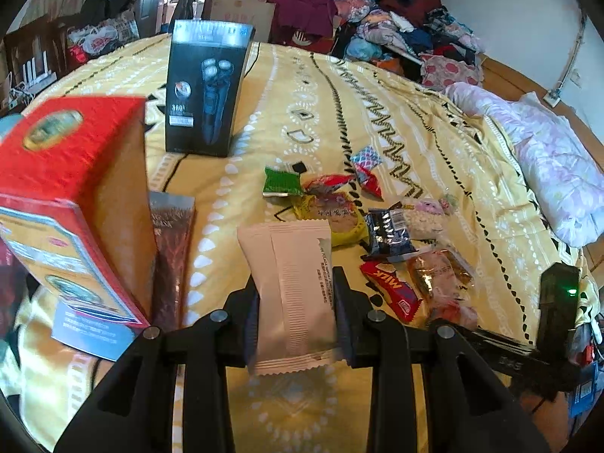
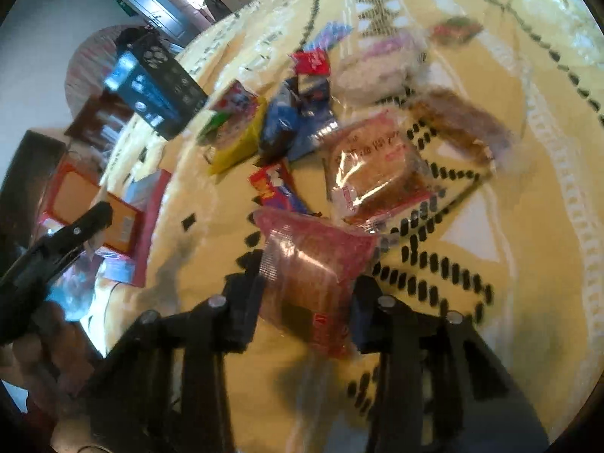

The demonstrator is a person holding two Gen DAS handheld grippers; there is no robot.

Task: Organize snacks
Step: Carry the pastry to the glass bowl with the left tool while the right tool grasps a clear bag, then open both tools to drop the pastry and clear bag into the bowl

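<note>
While your left gripper (image 1: pixel 298 302) clamps a pale wafer packet (image 1: pixel 292 294) beside the red box (image 1: pixel 71 204), your right gripper (image 2: pixel 307 302) pinches a pink-wrapped snack (image 2: pixel 313 268), seen only right-wrist, near that box on the bed (image 1: pixel 434 143).

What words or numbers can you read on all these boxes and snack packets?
"360°" on the black shaver box.
"MILK" on the red snack packet, seen upside down.
The pale packet held in the left gripper has small print, too small to read.
The red box has labels, too blurred to read.
The yellow packet has print, too small to read.
The right wrist view is too blurred to read anything.
</note>
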